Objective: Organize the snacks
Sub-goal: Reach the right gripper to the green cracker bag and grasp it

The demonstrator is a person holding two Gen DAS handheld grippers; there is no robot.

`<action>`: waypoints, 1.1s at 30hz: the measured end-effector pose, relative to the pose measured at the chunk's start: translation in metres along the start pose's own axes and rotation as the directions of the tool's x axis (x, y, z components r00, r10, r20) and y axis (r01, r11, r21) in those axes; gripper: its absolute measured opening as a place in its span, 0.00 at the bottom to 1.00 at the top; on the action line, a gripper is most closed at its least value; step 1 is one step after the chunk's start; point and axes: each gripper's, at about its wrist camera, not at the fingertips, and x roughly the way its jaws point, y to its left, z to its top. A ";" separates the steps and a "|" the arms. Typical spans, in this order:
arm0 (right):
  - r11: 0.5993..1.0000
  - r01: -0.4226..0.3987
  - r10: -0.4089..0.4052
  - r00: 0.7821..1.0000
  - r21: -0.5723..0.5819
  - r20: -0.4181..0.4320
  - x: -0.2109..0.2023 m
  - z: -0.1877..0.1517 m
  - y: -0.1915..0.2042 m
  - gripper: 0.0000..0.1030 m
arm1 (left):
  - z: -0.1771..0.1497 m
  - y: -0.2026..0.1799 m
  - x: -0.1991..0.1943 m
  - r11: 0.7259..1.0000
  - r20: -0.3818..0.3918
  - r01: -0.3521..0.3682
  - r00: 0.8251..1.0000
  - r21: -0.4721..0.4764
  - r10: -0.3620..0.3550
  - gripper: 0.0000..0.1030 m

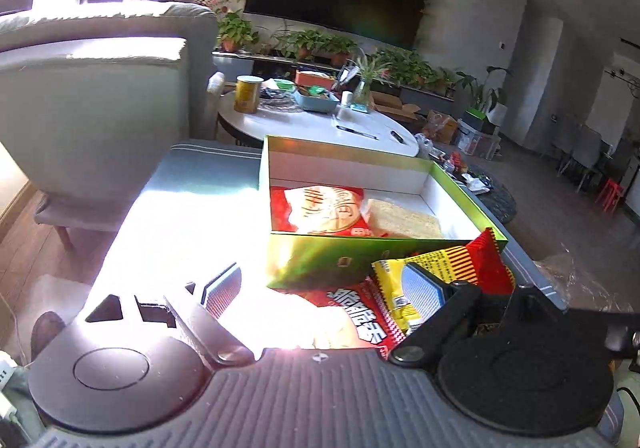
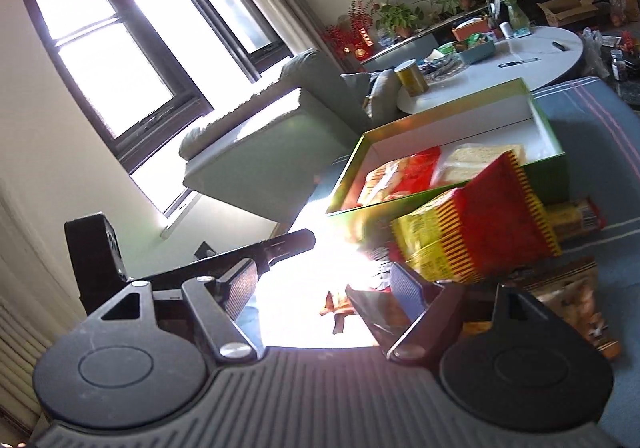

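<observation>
Currently: yellow-red snack packet [image 2: 476, 220], light, crinkly, slippery; I'd pinch its sealed edge. Green box [image 1: 360, 260] at twelve o'clock. Left claw [image 1: 320, 288], right claw [image 2: 324, 284]: both apart, empty.

Green box [image 1: 352, 256] (white inside); red-and-yellow striped packet [image 2: 480, 236]; grey-blue cloth [image 2: 592, 152].

Glossy green cardboard box [image 1: 352, 260]; shiny foil snack packets [image 1: 452, 268]
</observation>
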 end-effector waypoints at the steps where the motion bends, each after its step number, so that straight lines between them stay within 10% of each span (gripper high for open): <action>1: 1.000 -0.013 0.013 1.000 -0.012 -0.010 0.006 -0.006 0.008 0.89 | -0.002 0.008 -0.007 1.000 0.009 -0.014 1.000 -0.019 0.014 0.83; 7: 0.998 -0.032 0.024 0.992 -0.061 -0.126 0.034 -0.037 0.031 0.89 | -0.009 0.040 -0.045 0.994 0.051 -0.054 0.997 -0.097 0.059 0.84; 14: 0.999 0.010 -0.011 1.000 -0.050 -0.023 -0.004 -0.018 0.022 0.89 | -0.023 0.040 -0.046 0.994 0.017 -0.021 1.000 -0.109 0.023 0.84; 22: 0.965 0.228 -0.240 0.967 0.129 0.089 -0.045 -0.001 -0.037 0.89 | -0.036 -0.014 -0.029 0.993 -0.079 0.120 0.990 -0.016 -0.121 0.84; 33: 0.950 0.262 -0.263 0.965 0.168 -0.017 -0.035 -0.026 -0.061 0.89 | -0.046 -0.092 -0.033 0.945 -0.170 0.271 0.955 0.182 -0.242 0.84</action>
